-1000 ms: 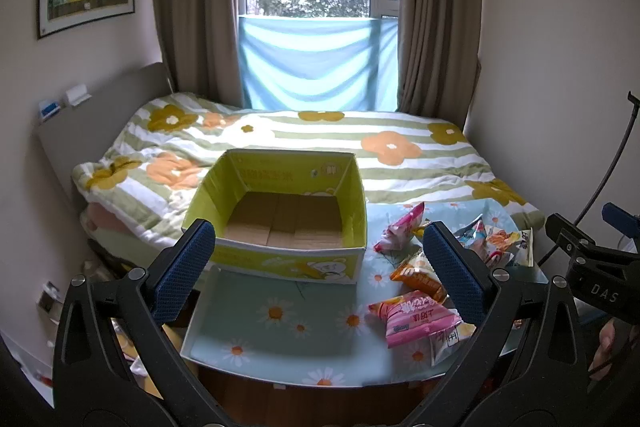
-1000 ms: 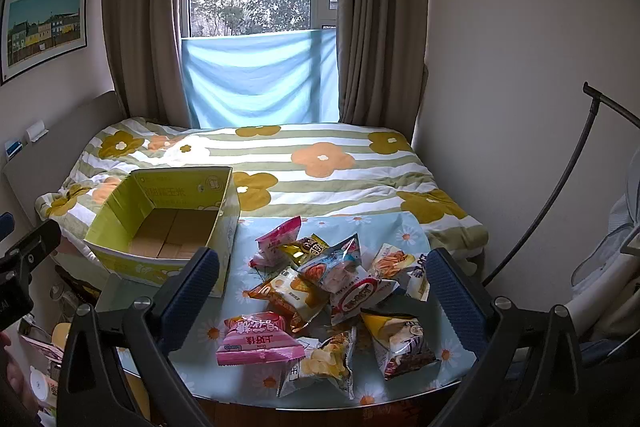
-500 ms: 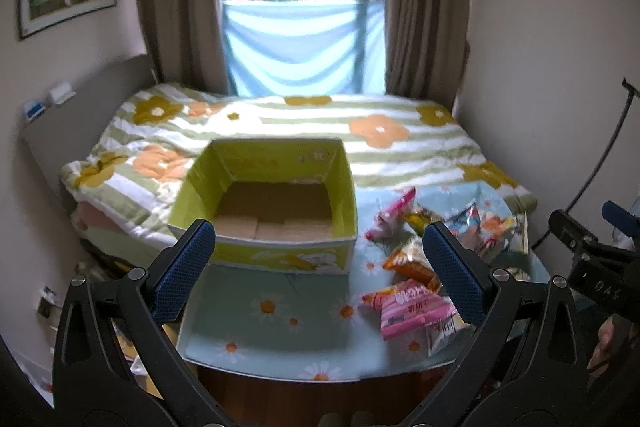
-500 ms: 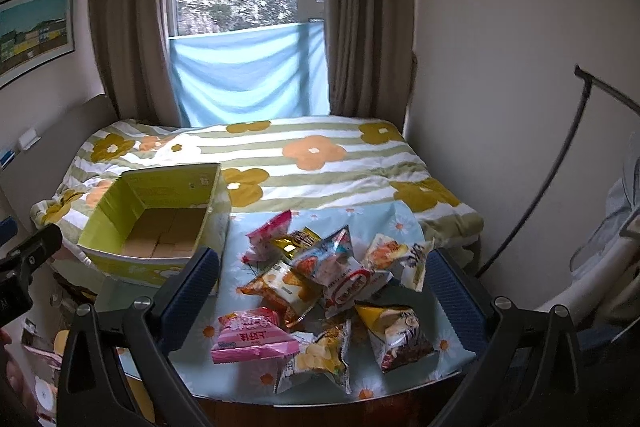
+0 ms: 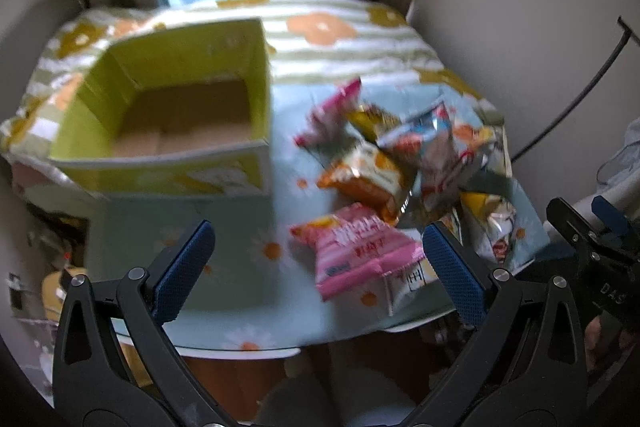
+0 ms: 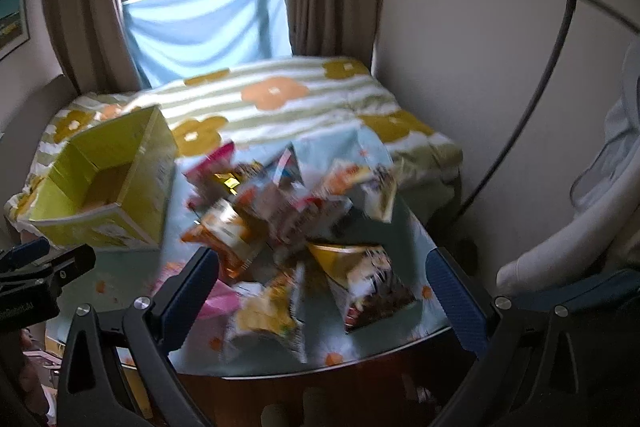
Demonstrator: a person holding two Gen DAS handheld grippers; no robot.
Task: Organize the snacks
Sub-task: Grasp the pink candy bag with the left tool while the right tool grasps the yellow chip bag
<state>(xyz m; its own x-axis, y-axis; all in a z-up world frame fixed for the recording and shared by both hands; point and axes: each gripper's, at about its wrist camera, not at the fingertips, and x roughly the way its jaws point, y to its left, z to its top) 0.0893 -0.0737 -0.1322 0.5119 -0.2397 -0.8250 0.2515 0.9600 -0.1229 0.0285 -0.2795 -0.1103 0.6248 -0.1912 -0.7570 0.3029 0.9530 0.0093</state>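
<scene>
Snacks (image 5: 404,163) heaped ahead of both grippers, box (image 5: 168,115) empty ahead-left — ready for loading. Left gripper (image 5: 316,267) and right gripper (image 6: 320,291) jaws apart, holding nothing — approach stage, prob.

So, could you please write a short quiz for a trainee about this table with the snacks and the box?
1. True or false: the yellow-green box already holds snack packets.
2. Which packet lies nearest the left gripper?
A. pink packet
B. orange packet
C. yellow packet
3. Fill in: both the left gripper and the right gripper are ____ and hold nothing.

Key: 1 false, only its bare cardboard floor shows; 2 A; 3 open.
</scene>
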